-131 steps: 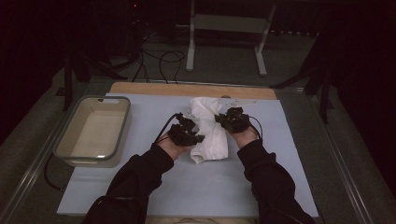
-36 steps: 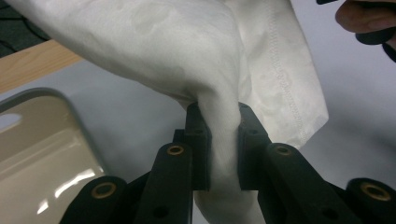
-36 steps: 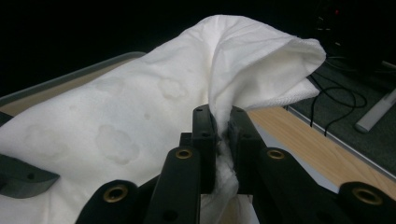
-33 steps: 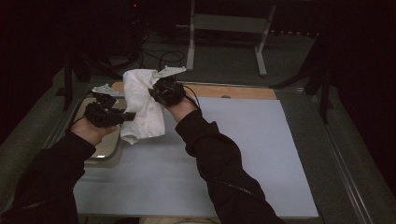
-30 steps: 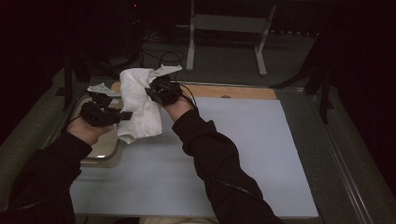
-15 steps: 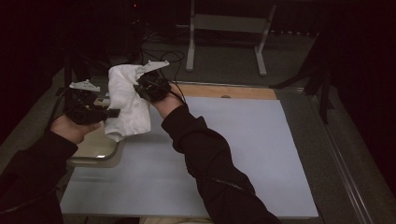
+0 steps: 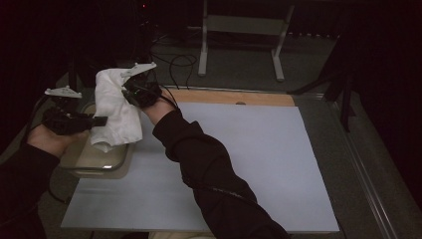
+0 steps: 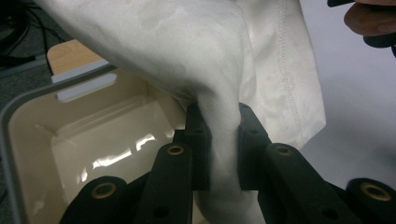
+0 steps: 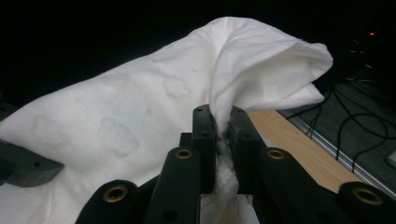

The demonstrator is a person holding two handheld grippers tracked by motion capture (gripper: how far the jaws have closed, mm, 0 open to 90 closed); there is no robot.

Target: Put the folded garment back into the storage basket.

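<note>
A person holds a white towel (image 7: pixel 115 112) in the air between two handheld grippers, above a cream plastic tub (image 7: pixel 97 158) at the left edge of a pale blue mat (image 7: pixel 239 164). The left gripper (image 7: pixel 97 121) has its jaws clamped on a fold low on the towel, keeping that end over the tub's open top. The right gripper (image 7: pixel 125 90) pinches the upper edge tightly, holding it higher so the towel hangs bunched rather than spread. Held this way, the towel looks ready to be lowered into the tub.
</note>
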